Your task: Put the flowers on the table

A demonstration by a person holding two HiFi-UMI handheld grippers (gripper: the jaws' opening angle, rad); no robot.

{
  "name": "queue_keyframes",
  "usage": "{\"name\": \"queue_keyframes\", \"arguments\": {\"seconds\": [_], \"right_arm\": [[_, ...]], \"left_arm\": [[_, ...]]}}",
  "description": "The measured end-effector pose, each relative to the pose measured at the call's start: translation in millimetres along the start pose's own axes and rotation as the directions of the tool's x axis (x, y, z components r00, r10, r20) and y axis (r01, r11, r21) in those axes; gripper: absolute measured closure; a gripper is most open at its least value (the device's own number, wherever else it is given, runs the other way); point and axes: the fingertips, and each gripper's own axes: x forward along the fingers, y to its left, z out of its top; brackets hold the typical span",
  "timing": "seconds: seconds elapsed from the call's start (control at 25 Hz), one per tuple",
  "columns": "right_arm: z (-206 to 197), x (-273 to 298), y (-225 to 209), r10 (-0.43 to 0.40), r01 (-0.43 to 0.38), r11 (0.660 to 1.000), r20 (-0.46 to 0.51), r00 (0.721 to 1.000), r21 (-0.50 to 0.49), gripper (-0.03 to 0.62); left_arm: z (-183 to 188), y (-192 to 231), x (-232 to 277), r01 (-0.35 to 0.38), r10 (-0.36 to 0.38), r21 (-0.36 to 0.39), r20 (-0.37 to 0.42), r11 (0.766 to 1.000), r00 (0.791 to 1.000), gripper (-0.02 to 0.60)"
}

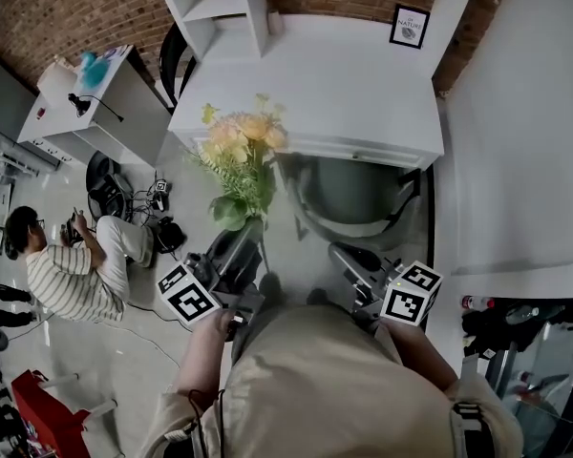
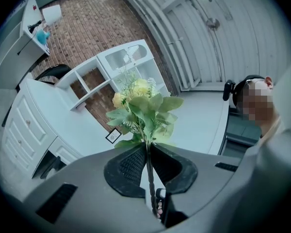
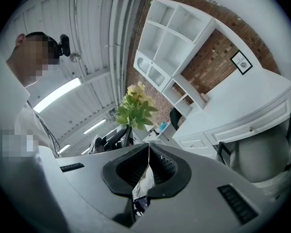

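A bunch of pale yellow and peach flowers (image 1: 241,151) with green leaves stands upright above the floor, just in front of the white table (image 1: 344,93). My left gripper (image 1: 250,229) is shut on its thin stem. In the left gripper view the stem (image 2: 148,169) runs between the closed pads and the blooms (image 2: 141,103) rise above them. My right gripper (image 1: 337,252) is lower right of the bunch, shut and empty. In the right gripper view its jaws (image 3: 148,148) meet at the tip, with the flowers (image 3: 134,108) beyond, up and left.
A grey-green chair (image 1: 351,194) is tucked under the table front. A small framed picture (image 1: 410,25) and white shelves (image 1: 220,8) sit at the table's back. A person (image 1: 72,270) sits on the floor at left beside cables. A white side table (image 1: 105,98) stands far left.
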Motion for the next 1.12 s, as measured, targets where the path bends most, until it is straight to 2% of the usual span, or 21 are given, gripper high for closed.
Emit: {"name": "queue_keyframes", "arguments": {"seconds": [0.2,0.56,0.8,1.12], "right_arm": [[13,7,-12,-0.015,0.015,1.0,-0.01,1.0,-0.01,0.571],[9,16,-30,-0.103,0.103,0.995,0.005,0.995,0.013,0.571],[8,38,-49,-0.14,0.14,0.99,-0.019,0.99,0.022,0.572],[26,93,-58,-0.179,0.181,0.983,-0.098,0.979,0.018,0.572]], "left_arm": [[8,15,15,-0.023,0.024,0.028,-0.034,0.999,0.999,0.548],[10,43,25,0.02,-0.02,-0.01,-0.069,1.0,0.997,0.548],[16,70,33,0.036,-0.036,0.005,-0.096,0.999,0.995,0.548],[58,119,46,0.019,-0.024,-0.056,-0.086,0.998,0.996,0.548]]}}
